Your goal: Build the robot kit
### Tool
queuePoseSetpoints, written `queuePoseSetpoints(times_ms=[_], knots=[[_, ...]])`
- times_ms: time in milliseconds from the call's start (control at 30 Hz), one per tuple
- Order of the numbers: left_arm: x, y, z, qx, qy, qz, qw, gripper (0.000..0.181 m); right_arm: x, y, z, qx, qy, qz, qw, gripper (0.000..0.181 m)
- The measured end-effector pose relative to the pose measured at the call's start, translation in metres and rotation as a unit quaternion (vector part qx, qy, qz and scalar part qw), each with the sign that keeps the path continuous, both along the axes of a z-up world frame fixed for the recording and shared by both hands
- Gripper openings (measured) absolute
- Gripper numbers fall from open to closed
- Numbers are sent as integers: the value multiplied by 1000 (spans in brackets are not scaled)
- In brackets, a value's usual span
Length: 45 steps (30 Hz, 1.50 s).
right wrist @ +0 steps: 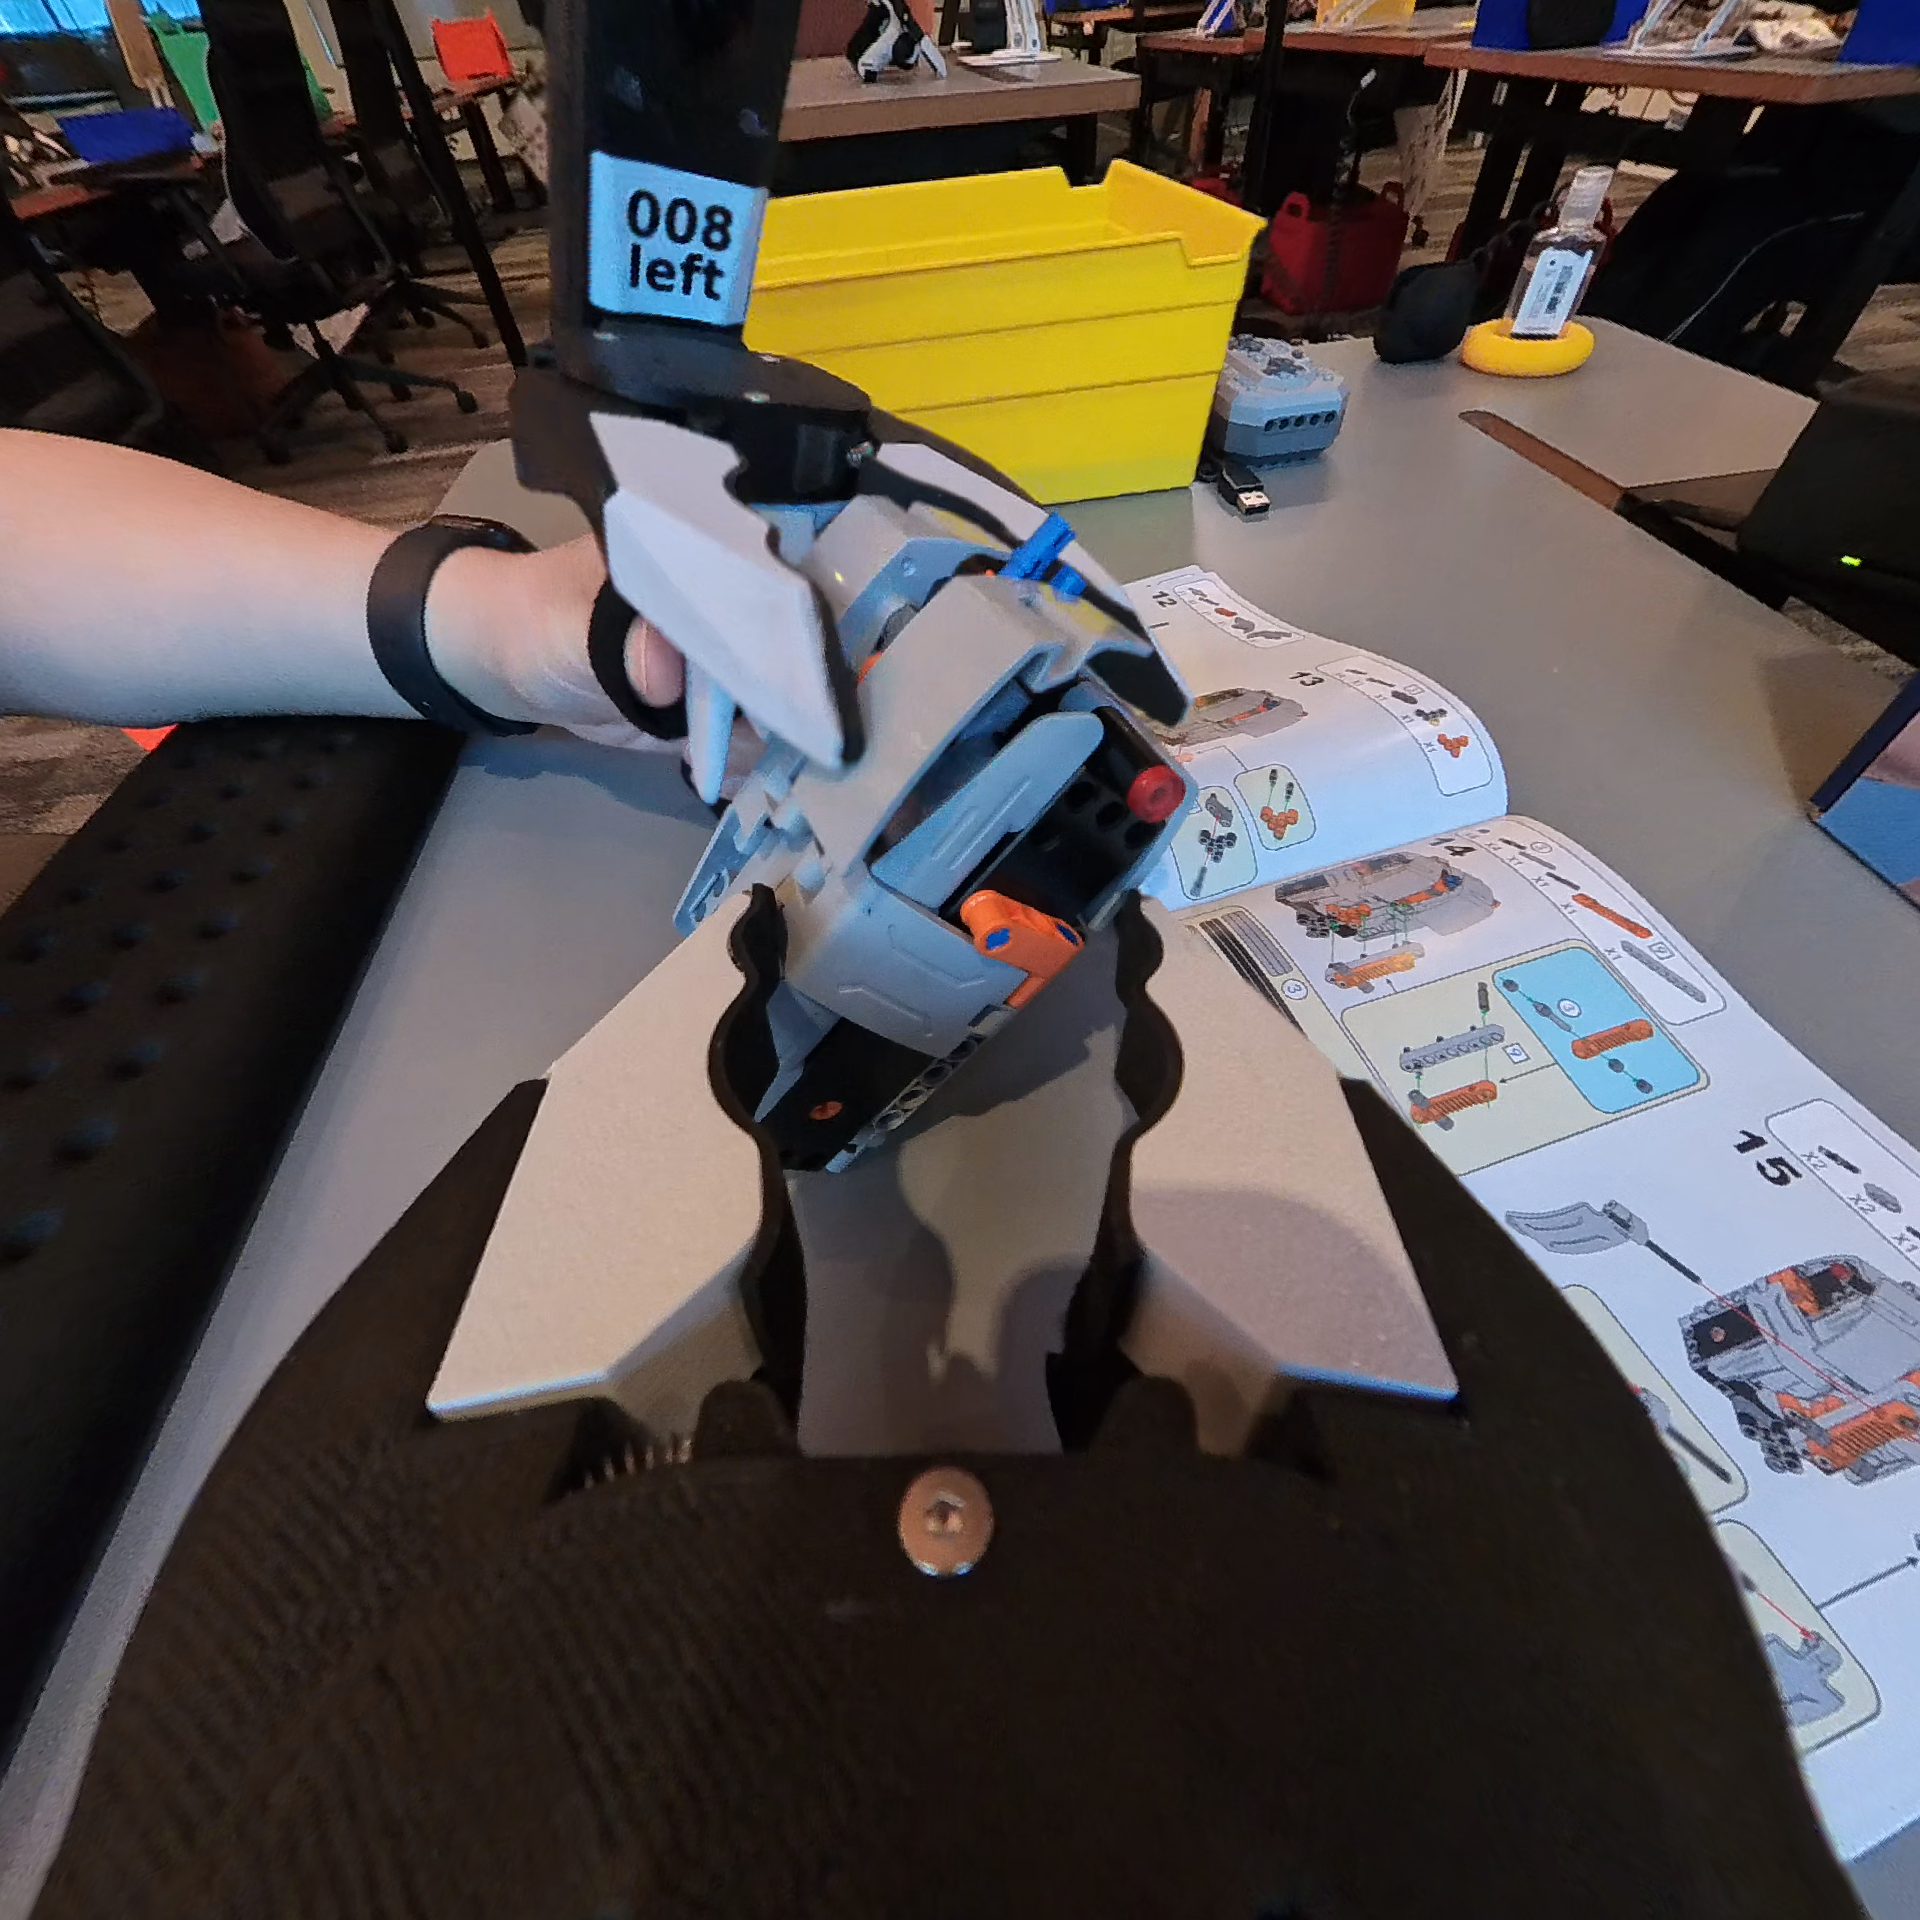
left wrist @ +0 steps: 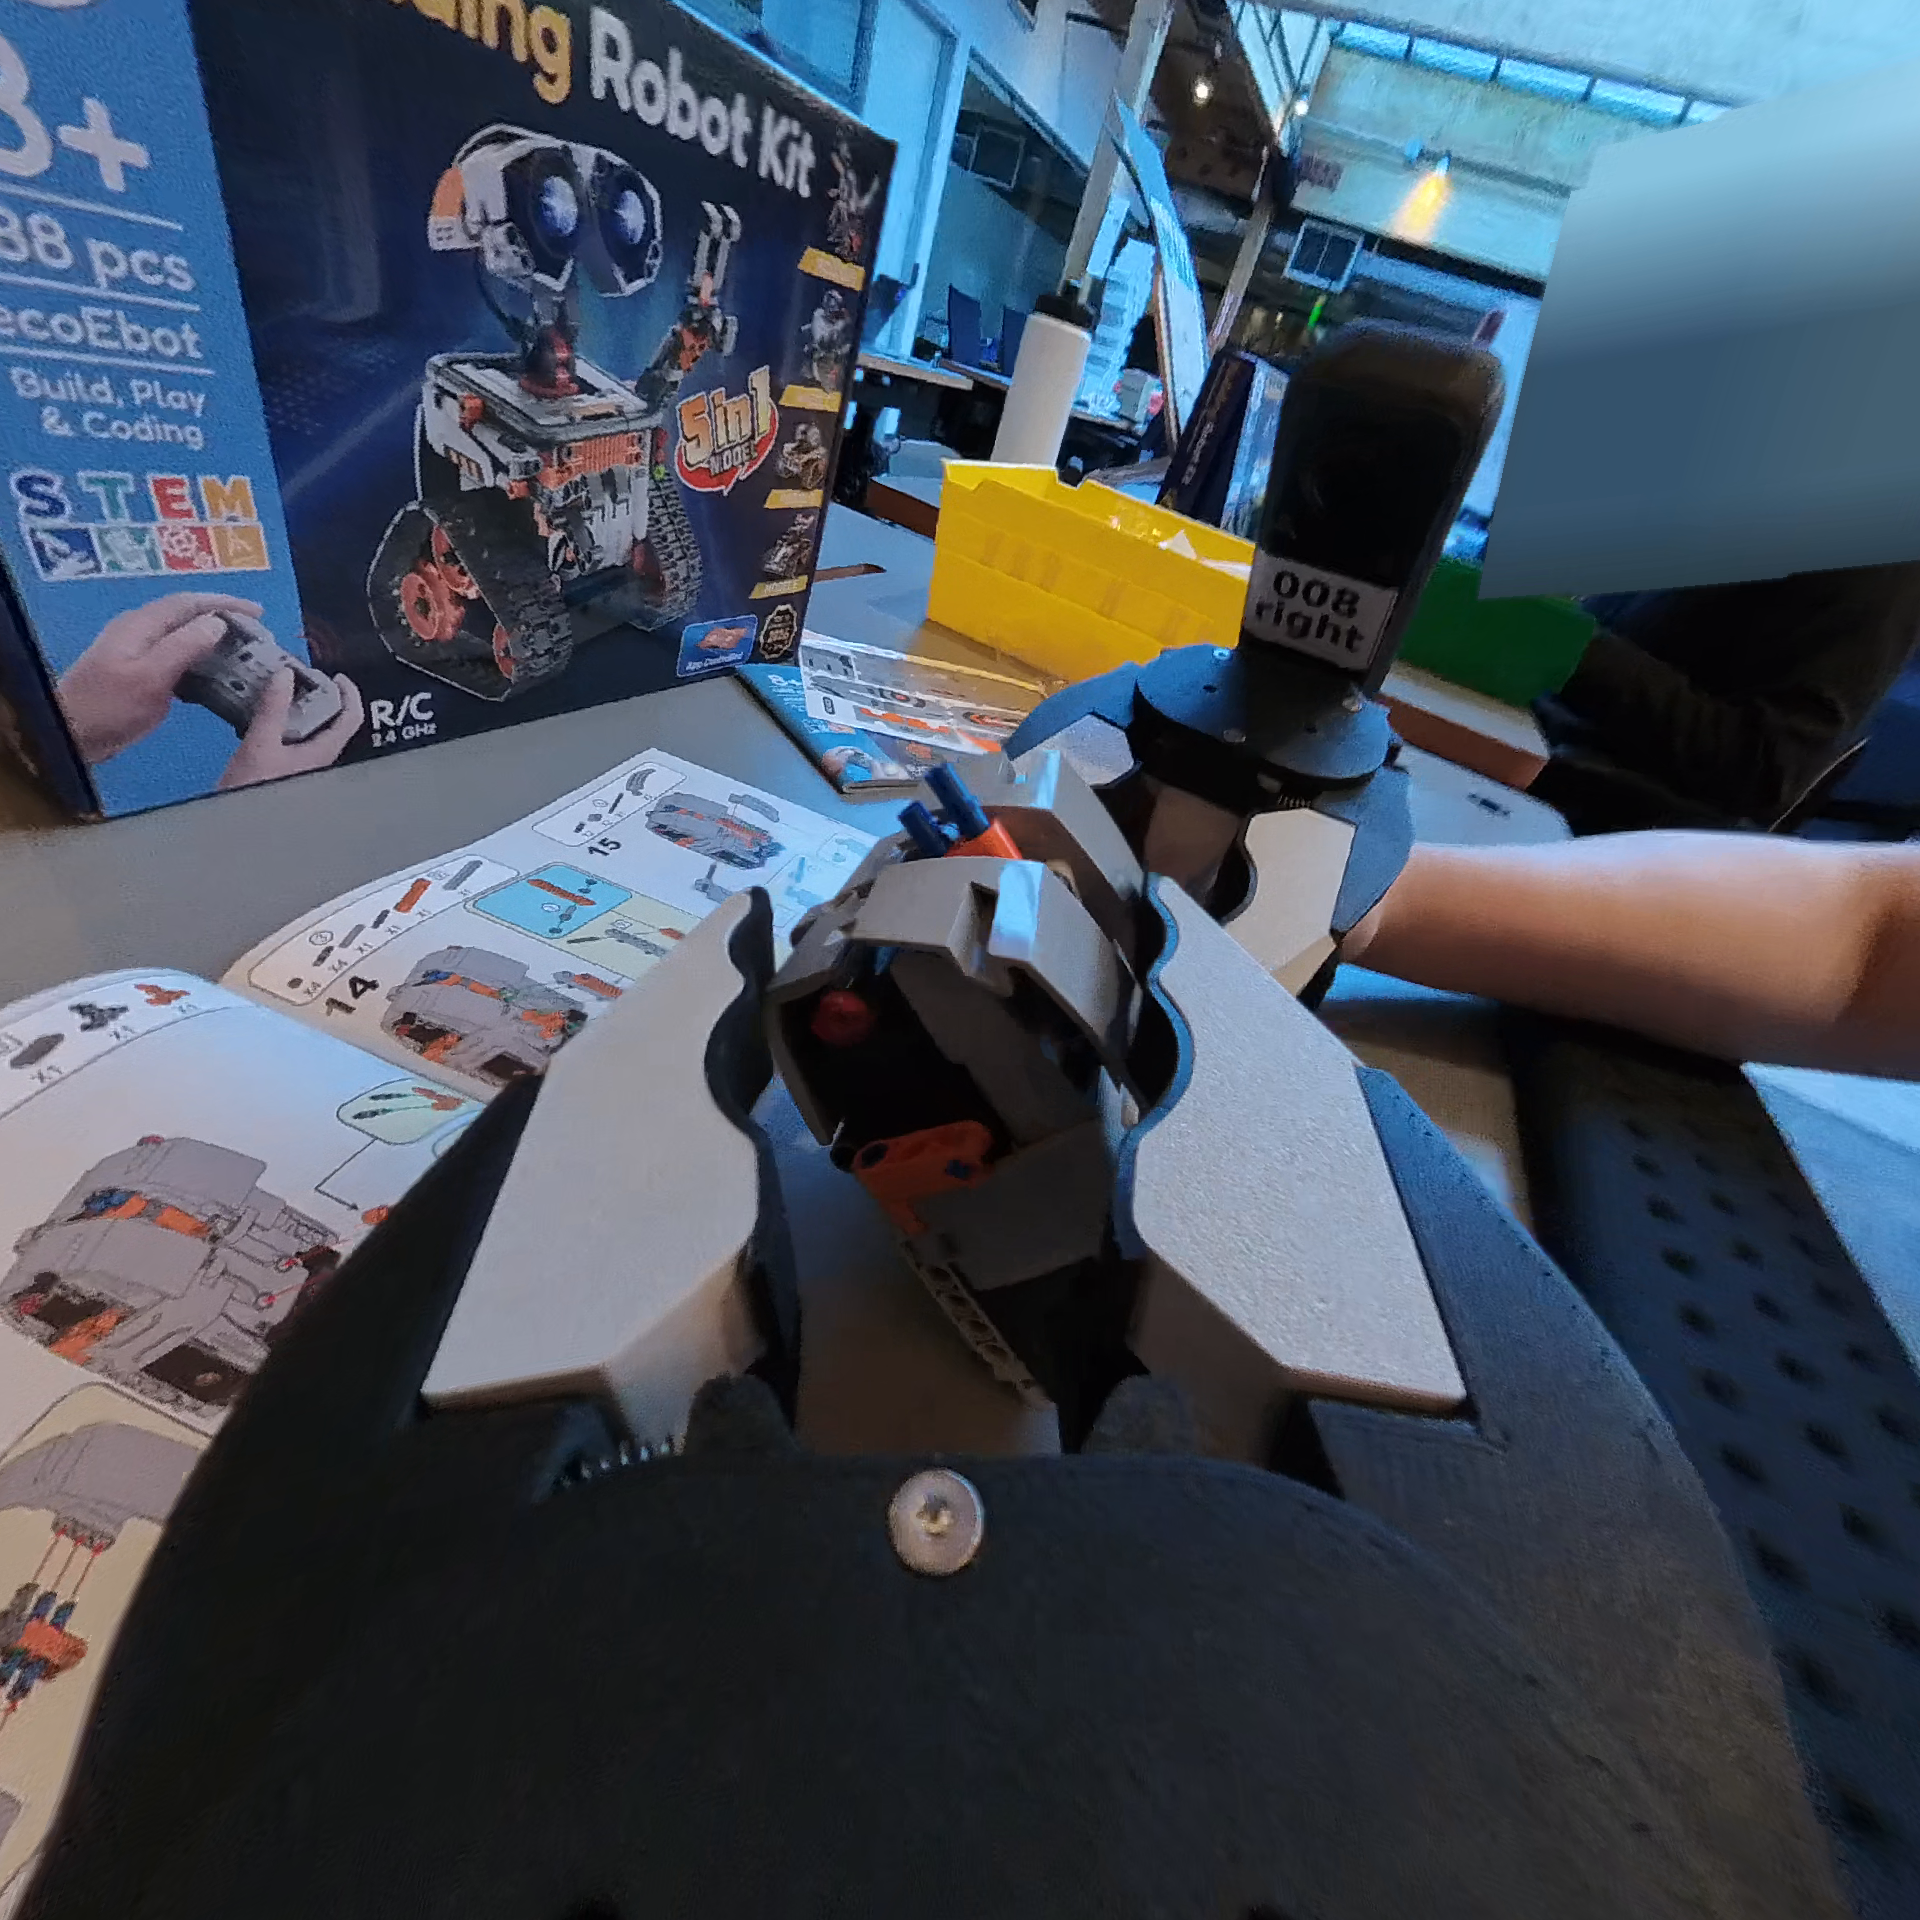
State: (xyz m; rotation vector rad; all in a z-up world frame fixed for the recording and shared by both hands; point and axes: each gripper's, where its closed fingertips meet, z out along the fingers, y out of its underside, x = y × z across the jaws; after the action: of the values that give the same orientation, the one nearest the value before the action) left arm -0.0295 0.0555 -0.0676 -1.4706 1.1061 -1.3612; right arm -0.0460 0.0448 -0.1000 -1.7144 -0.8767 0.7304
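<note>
- Brick-built model [left wrist: 966,1049], grey with orange, blue and red parts, is held above the grey table [right wrist: 1455,582], over an open instruction booklet [right wrist: 1621,1122].
- Left gripper [left wrist: 951,997]: jaws are clamped on the model.
- Right gripper [right wrist: 940,987]: jaws stand apart; the model's lower end is seen between the fingertips.
- Yellow bin [right wrist: 1018,312] is set behind.

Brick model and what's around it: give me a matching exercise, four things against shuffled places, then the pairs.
Things:
1 brick model
2 yellow bin
3 instruction booklet
4 kit box

Places:
a lying open on the table
b standing upright beyond the booklet
c clamped in the left tongs
d on the table past the model, open top up

Pairs: 1-c, 2-d, 3-a, 4-b
</note>
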Motion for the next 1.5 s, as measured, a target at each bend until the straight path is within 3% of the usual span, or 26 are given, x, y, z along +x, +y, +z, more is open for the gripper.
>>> queuePoseSetpoints(times_ms=[100, 300, 400, 533, 1200, 1500], knots=[[2, -5, 1, 29, 2, 4, 1000, 71, -1, -2, 1, 19, -10, 7, 1000, 64], [-2, -10, 0, 7, 4, -28, 1000, 67, -2, -5, 3, 38, -17, 13, 999, 64], [1, -16, -1, -7, 3, -49, 999, 78, -5, -8, 5, 74, -41, 21, 996, 64], [2, -30, -5, 0, 18, -90, 996, 70, -9, -11, 7, 119, -76, 24, 990, 65], [-2, -20, -5, -75, 7, -94, 993, 66, -5, -7, 5, 89, -42, 23, 995, 55], [-3, -23, -5, -62, 12, -101, 993, 66, -6, -10, 5, 97, -46, 24, 994, 55]])
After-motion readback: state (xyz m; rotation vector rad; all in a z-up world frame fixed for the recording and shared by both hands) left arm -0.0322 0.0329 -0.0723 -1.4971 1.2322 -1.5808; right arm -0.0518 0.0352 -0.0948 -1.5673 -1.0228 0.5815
